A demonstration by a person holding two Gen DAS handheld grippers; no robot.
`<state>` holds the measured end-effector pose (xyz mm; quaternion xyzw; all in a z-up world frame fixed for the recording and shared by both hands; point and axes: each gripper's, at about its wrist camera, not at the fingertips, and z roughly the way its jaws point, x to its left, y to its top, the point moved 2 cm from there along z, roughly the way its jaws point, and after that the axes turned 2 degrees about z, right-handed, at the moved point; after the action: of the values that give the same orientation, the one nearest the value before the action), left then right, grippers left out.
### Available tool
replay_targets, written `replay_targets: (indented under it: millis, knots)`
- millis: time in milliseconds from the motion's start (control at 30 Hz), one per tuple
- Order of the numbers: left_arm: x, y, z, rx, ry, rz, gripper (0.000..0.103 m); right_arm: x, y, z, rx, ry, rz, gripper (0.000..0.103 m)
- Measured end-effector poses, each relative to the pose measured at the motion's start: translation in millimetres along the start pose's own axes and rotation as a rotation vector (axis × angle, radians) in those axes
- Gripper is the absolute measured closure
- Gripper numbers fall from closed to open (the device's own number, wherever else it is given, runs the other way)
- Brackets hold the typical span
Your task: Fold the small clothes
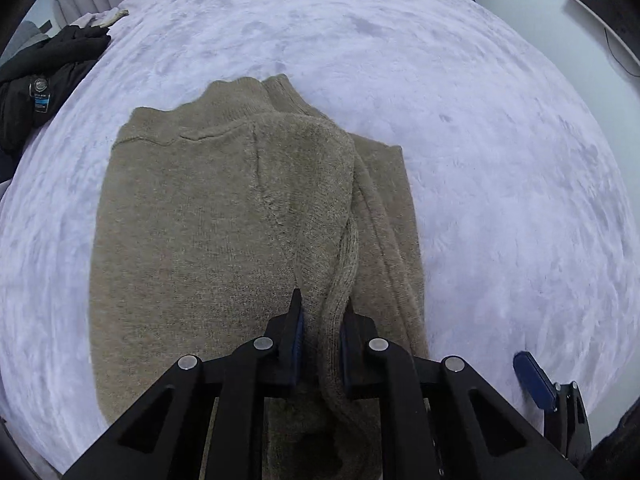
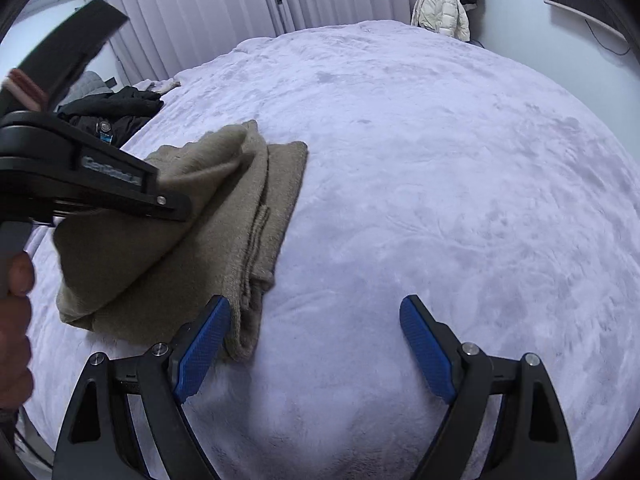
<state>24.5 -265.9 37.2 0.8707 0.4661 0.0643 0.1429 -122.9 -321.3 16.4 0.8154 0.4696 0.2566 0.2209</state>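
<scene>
A tan knitted sweater lies partly folded on the lilac plush bedspread. My left gripper points steeply down and is shut on a bunched, ribbed edge of the sweater, lifting that flap over the body. In the right wrist view the sweater is at the left, with the left gripper's black body over it and a person's hand on its handle. My right gripper stands open over bare bedspread; its left pad is just beside the sweater's folded edge, with nothing between the fingers.
A black jacket lies at the bed's far left corner. A white puffer coat hangs beyond the far edge, by pleated curtains. The right gripper's blue pad shows at lower right in the left wrist view.
</scene>
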Motion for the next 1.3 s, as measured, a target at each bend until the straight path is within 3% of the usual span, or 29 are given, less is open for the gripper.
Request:
replay_targets:
  millis: [100, 233, 433, 567, 600, 633, 667, 733, 867, 967, 1133, 1200, 1300]
  knots:
    - [-6.8, -1.7, 1.6, -0.023, 0.025, 0.016, 0.088, -8.1, -7.9, -2.7, -0.002, 0.023, 0.005, 0.014]
    - [0.8, 3.1, -7.9, -0.007, -0.006, -0.017, 0.090, -6.0, -9.8, -9.3, -0.023, 0.057, -0.017, 0.014]
    - [1.6, 17.9, -29.9, -0.066, -0.076, -0.074, 0.090, -4.9, -11.6, -15.2, -0.042, 0.075, -0.016, 0.014]
    - [-13.5, 5.8, 14.5, 0.037, -0.091, -0.045, 0.088, -9.0, -13.4, -14.1, -0.034, 0.069, -0.006, 0.014]
    - [-13.9, 3.7, 20.5, 0.020, -0.088, -0.050, 0.084, -9.9, -13.8, -14.0, -0.034, 0.067, -0.003, 0.014]
    - [-13.1, 3.4, 20.3, -0.001, -0.107, -0.051, 0.069, -10.7, -13.9, -14.0, -0.033, 0.066, -0.002, 0.014]
    - [-13.9, 3.5, 16.7, -0.016, -0.158, -0.053, 0.044, -11.4, -14.2, -14.5, -0.031, 0.064, -0.002, 0.014]
    - [-13.9, 3.2, 6.4, 0.000, -0.226, -0.060, 0.010, -12.6, -15.7, -17.1, -0.031, 0.062, -0.004, 0.014]
    - [-5.0, -0.9, -47.2, -0.115, -0.261, 0.007, 0.010, -12.8, -17.3, -27.2, -0.044, 0.065, -0.017, 0.014]
    - [24.4, -16.8, -85.1, -0.247, -0.198, 0.041, 0.010, -9.2, -13.7, -38.7, -0.067, 0.102, -0.016, 0.014]
    - [90.1, -54.9, -78.3, -0.301, 0.089, -0.003, 0.010, 8.8, -2.0, -49.2, -0.073, 0.319, 0.011, 0.014]
    - [115.4, -69.7, -63.2, -0.268, 0.104, -0.059, 0.010, 23.3, 3.6, -42.3, -0.051, 0.387, 0.009, 0.014]
    - [138.3, -82.2, -44.1, -0.238, 0.047, -0.136, 0.010, 43.7, 6.7, -21.5, 0.002, 0.387, 0.015, 0.014]
